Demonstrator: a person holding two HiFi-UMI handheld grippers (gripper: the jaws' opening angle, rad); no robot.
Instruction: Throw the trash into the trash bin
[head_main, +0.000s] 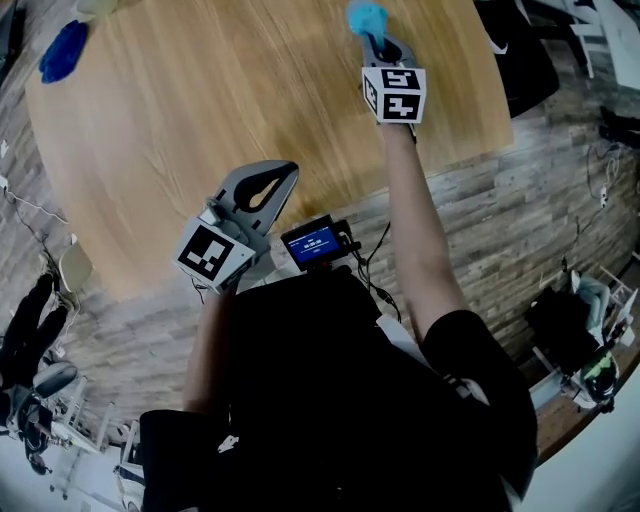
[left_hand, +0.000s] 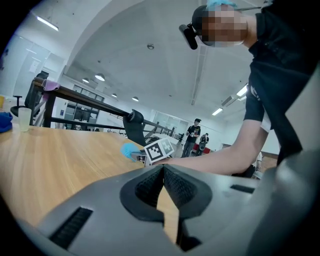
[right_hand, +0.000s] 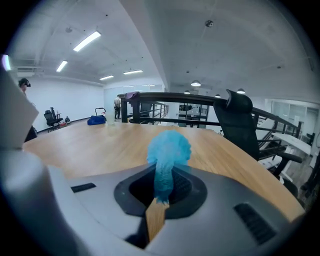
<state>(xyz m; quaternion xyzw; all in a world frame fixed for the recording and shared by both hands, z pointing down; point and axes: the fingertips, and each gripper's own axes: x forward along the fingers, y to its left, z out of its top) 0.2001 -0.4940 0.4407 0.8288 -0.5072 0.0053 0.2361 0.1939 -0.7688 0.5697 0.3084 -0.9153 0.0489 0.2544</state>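
**While the blue wad sits pinched, no bin shows in any view**

Though the task names a trash bin, none can be seen around the table (head_main: 200, 120), so the carry has yet to find its target. The right gripper (right_hand: 162, 192) is closed on the blue trash (right_hand: 169, 150). Its pads squeeze a thin neck of the stuff, and a fluffy puff bulges out beyond the tips. From the head view, this gripper (head_main: 383, 45) and the trash (head_main: 367, 18) are over the far part of the table, toward its right side. Whether the wad touches the tabletop or hangs just clear of it cannot be told.

The left gripper (left_hand: 162, 175) is drawn together with nothing between its pads, over the near edge of the table (head_main: 262, 185).

By its look, the trash is very light and soft, something crumpled or fibrous that flattens readily under the pads. It should neither break nor weigh the hand down. The risk is that a pinch on so thin a strand slides or tears free during a quick swing. A hold deeper into the bulk would be safer.

A second blue item (head_main: 63, 50) lies at the table's far left corner.
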